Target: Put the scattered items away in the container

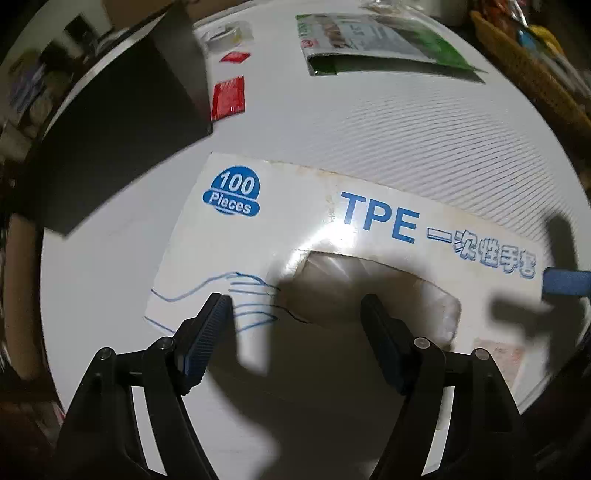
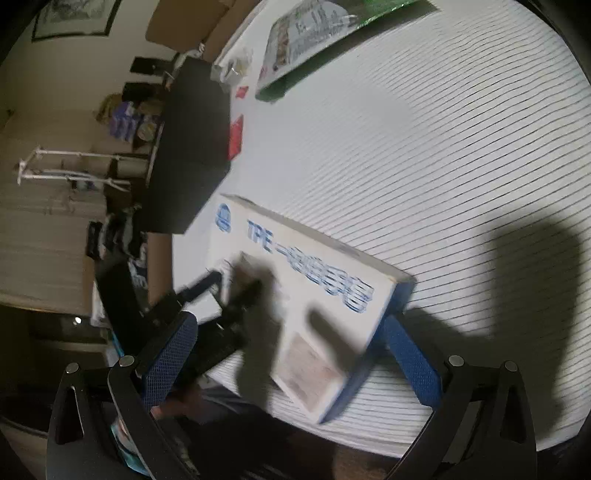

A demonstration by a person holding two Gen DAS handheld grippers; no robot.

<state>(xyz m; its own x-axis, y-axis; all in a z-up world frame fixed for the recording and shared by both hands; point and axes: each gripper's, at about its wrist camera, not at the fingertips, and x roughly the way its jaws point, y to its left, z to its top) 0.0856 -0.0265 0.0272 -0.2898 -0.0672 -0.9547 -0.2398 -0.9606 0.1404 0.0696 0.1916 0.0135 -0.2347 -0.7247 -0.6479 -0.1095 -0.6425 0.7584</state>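
A white glove box printed "100 Pieces" and "TPE" lies flat on the white ribbed table, its top slot showing clear film. My left gripper is open just above its near side, empty. My right gripper is open around the box's right end; its right finger is by the blue end face, and that fingertip shows in the left wrist view. A black container stands at the far left. Two red packets lie beside it.
A green and white bag lies at the table's far side. A clear wrapped item sits far left. A woven basket stands at the far right edge. The table's near edge runs close under my right gripper.
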